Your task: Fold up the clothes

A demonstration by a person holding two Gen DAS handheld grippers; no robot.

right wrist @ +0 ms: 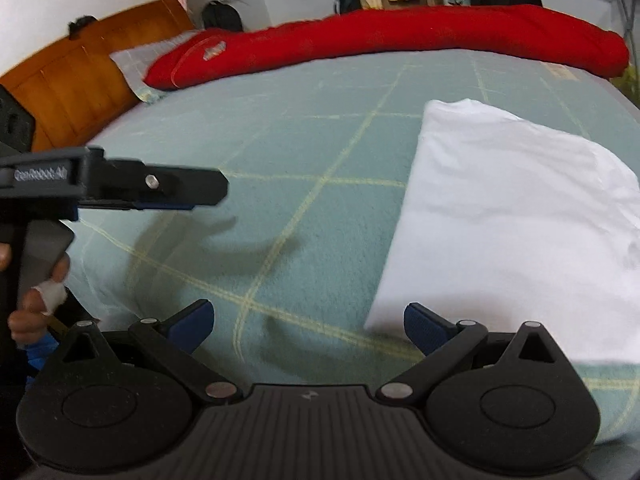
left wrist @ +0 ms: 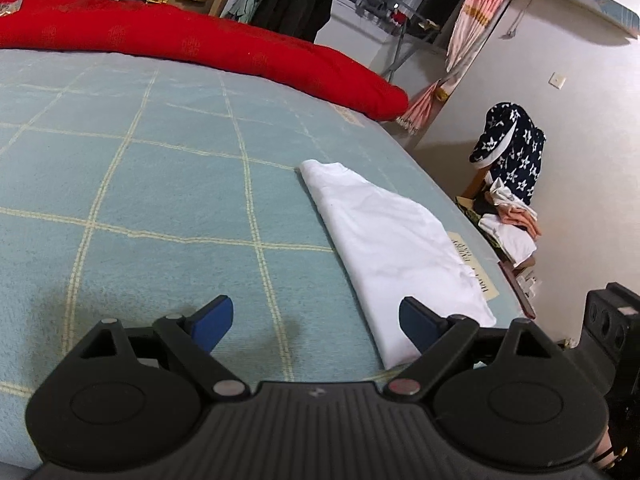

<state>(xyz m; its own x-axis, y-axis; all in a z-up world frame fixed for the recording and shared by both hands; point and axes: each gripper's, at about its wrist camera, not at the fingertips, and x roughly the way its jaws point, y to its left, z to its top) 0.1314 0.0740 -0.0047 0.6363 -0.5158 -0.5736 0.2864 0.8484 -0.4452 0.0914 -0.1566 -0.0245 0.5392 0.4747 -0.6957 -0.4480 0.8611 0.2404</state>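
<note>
A folded white garment (left wrist: 396,240) lies on the light blue checked bed cover (left wrist: 160,184), near the bed's right edge. It also shows in the right wrist view (right wrist: 512,216). My left gripper (left wrist: 316,320) is open and empty above the cover, its right fingertip over the garment's near end. My right gripper (right wrist: 308,324) is open and empty, with the garment's near corner at its right fingertip. In the right wrist view the left gripper (right wrist: 188,194) comes in from the left, seen side-on.
A red quilt (left wrist: 208,44) lies rolled along the bed's far side. A wooden headboard (right wrist: 80,76) is at the left. A chair with a star-patterned dark garment (left wrist: 512,148) and stacked clothes (left wrist: 508,232) stands past the bed's right edge. Clothes racks line the back wall.
</note>
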